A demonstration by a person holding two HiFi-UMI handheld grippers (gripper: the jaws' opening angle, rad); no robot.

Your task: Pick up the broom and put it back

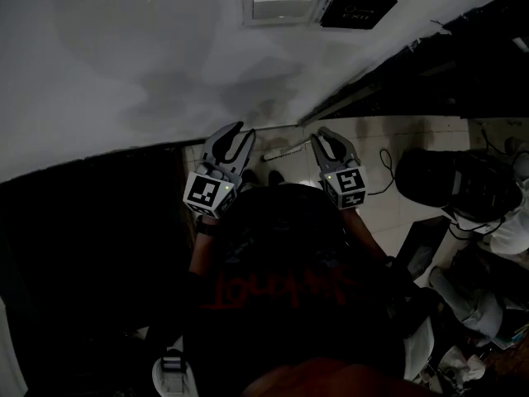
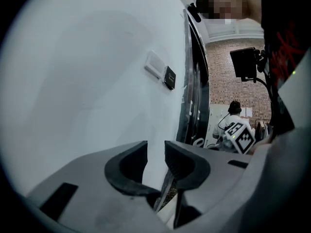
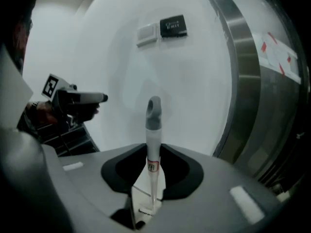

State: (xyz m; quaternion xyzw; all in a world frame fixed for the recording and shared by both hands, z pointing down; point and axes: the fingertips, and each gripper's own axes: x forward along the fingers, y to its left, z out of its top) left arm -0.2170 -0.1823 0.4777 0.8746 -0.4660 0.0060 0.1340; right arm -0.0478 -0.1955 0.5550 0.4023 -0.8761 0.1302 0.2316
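The broom's thin white handle (image 3: 152, 147) with a grey hanging cap (image 3: 154, 111) stands up between my right gripper's (image 3: 152, 165) jaws, which are shut on it; a white part of the broom (image 3: 146, 198) shows below the jaws. From the head view the handle (image 1: 281, 152) pokes out left of the right gripper (image 1: 324, 143), close to the white wall (image 1: 165, 56). My left gripper (image 1: 234, 136) hovers beside it near the wall, its pads (image 2: 182, 161) a narrow gap apart with nothing between them. The right gripper's marker cube (image 2: 241, 136) shows in the left gripper view.
A white switch plate (image 1: 281, 5) and a black sign (image 1: 357, 7) hang on the wall. A steel door frame (image 3: 243, 81) runs along the right. A black bag (image 1: 455, 180) and cables lie on the tiled floor at right. A person (image 2: 234, 111) sits far back.
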